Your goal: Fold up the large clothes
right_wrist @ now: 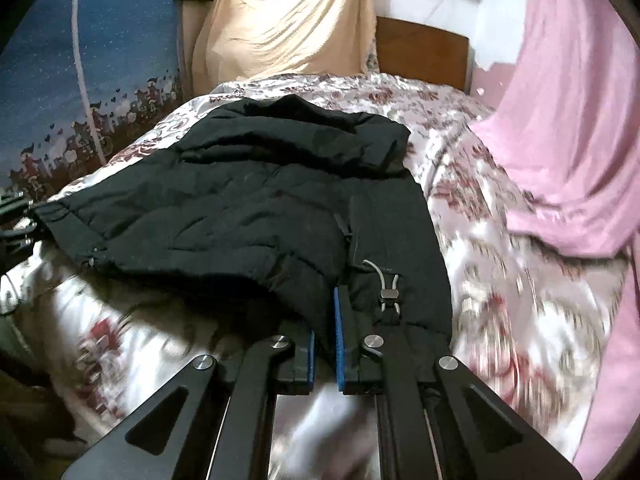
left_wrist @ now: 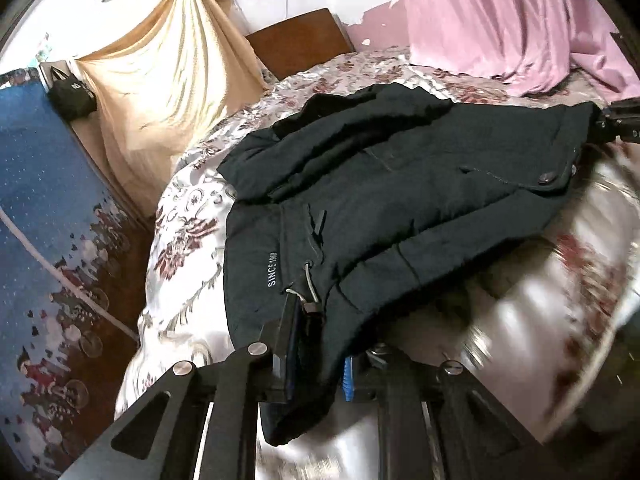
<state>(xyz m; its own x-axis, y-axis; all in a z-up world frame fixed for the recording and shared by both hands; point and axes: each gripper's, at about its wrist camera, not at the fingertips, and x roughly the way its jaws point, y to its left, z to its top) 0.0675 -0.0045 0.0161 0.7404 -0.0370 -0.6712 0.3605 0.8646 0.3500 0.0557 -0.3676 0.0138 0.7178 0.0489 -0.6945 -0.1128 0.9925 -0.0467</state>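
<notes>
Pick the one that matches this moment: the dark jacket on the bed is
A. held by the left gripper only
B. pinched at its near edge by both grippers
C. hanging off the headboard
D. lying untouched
B: the left gripper and the right gripper each close on the near edge of the jacket, which is spread over the flowered bedspread.

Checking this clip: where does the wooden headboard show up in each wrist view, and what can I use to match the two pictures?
Left wrist view: wooden headboard sits upper centre, behind the floral bedspread, right of the cream drape.
Right wrist view: headboard sits upper right of centre, again right of the cream drape.
Shared landmark: the dark jacket, gripped at its hem in both views.
</notes>
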